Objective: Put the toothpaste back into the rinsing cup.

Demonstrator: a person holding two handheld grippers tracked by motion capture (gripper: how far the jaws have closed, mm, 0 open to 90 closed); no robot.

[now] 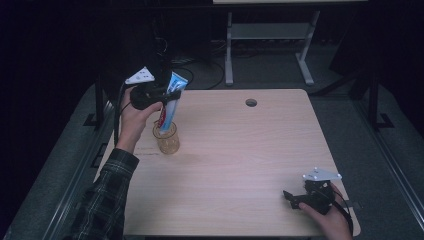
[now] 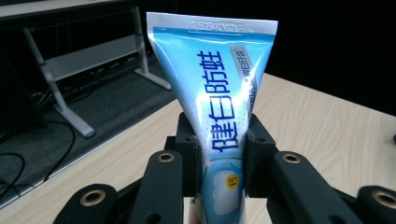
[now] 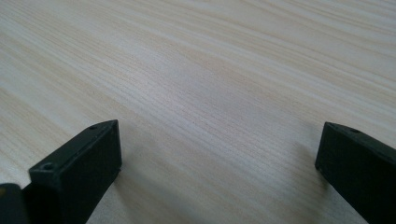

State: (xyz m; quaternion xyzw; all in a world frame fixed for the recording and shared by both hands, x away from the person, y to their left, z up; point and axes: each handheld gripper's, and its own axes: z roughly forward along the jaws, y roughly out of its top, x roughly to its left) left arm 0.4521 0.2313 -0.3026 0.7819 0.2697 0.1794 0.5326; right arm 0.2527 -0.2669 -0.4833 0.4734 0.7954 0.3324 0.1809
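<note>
Left gripper (image 1: 167, 92) jaws clenched on toothpaste tube (image 1: 171, 100), cap-down over the amber cup (image 1: 166, 139) at tabletop's (image 1: 250, 150) nine o'clock, likely for standing it inside; right gripper (image 1: 300, 197) jaws released, idle at five o'clock

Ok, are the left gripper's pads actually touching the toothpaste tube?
Touching. In the left gripper view, both pads of the left gripper press against the sides of the toothpaste tube, with no gap.

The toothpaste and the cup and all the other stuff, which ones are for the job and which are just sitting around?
In the job:
- toothpaste tube, pinched in the left gripper, cap end down in the cup
- amber cup

Just there:
- right gripper, jaws open over bare table
- metal stand on the floor behind
</note>
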